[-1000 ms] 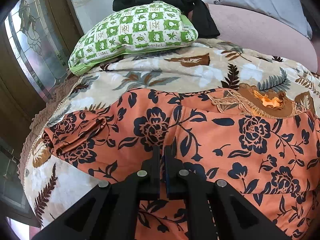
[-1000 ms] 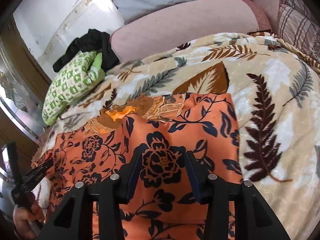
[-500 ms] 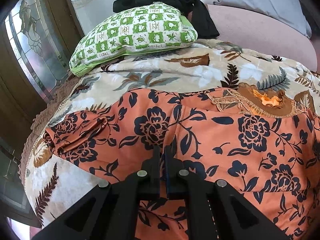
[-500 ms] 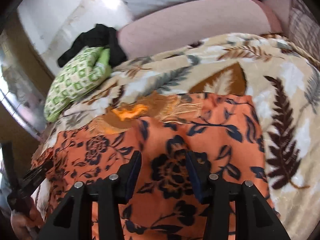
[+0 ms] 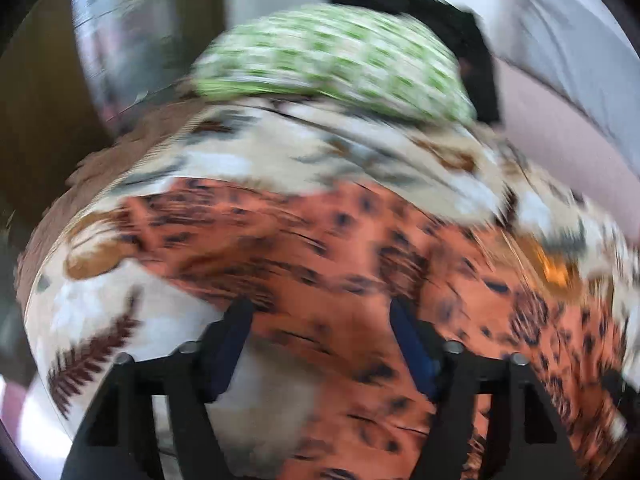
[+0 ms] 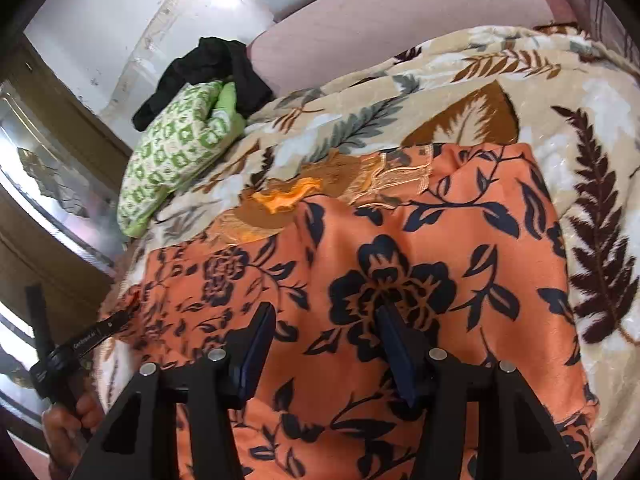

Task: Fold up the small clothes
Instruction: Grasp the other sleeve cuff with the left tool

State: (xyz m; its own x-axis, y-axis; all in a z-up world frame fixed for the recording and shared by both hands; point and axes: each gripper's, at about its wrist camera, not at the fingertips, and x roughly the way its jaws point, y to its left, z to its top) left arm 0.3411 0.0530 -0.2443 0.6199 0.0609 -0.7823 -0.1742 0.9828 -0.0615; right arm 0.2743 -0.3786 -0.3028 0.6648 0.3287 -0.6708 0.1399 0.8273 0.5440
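Since the earlier frame the left gripper (image 5: 320, 340) has let go, its jaws opening and swinging aside; the right gripper (image 6: 326, 340) is opening too, nothing pinched. The orange floral garment (image 6: 400, 264) lies spread on the leaf-print blanket (image 6: 592, 152), below the green pillow (image 6: 176, 152). This looks like a release after a fold; next comes a fresh edge grasp.

- Left wrist view smearing w/ heavy motion blur; green pillow (image 5: 332, 60) streaking.
- Right wrist view staying sharp, bright daylight glaring on white wall (image 6: 120, 12).
- Fisheye bending edges, corners going black.

Both wrist cameras look steeply down, close over the orange floral garment (image 6: 400, 248), sharing the green pillow (image 5: 332, 60).
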